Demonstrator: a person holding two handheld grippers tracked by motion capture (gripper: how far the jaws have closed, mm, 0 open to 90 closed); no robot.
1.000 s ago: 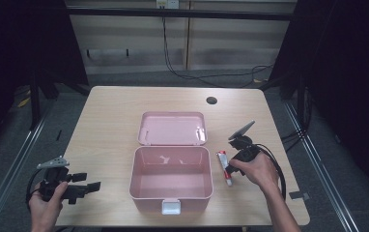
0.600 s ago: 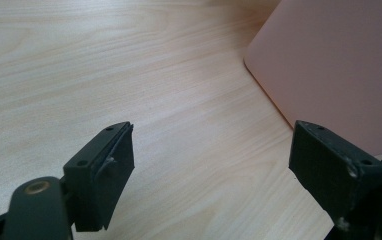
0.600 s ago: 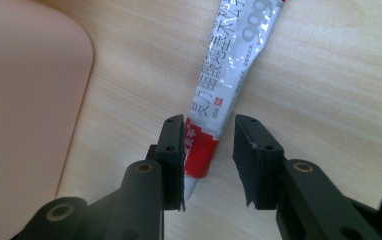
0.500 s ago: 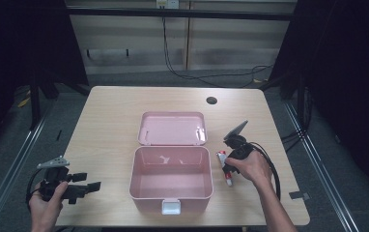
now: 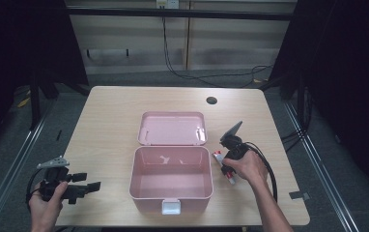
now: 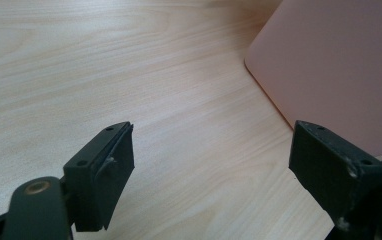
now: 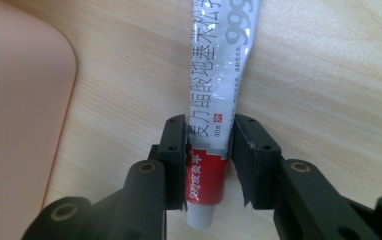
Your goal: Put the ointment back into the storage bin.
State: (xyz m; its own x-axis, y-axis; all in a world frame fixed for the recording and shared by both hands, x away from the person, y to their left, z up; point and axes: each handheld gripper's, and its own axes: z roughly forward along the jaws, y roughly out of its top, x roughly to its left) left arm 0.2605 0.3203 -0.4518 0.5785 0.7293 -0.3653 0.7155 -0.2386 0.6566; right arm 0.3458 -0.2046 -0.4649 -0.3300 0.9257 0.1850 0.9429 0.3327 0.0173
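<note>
tube (image 7: 218,115) top cut off by the right gripper view's upper edge.

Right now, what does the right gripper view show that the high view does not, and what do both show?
Right gripper view alone: the print and red band on the tube, which sits between the closing jaws of the right gripper.

High view alone: the open lid, the left gripper and a dark hole in the table.

Both: tube, pink box, wooden table.
</note>
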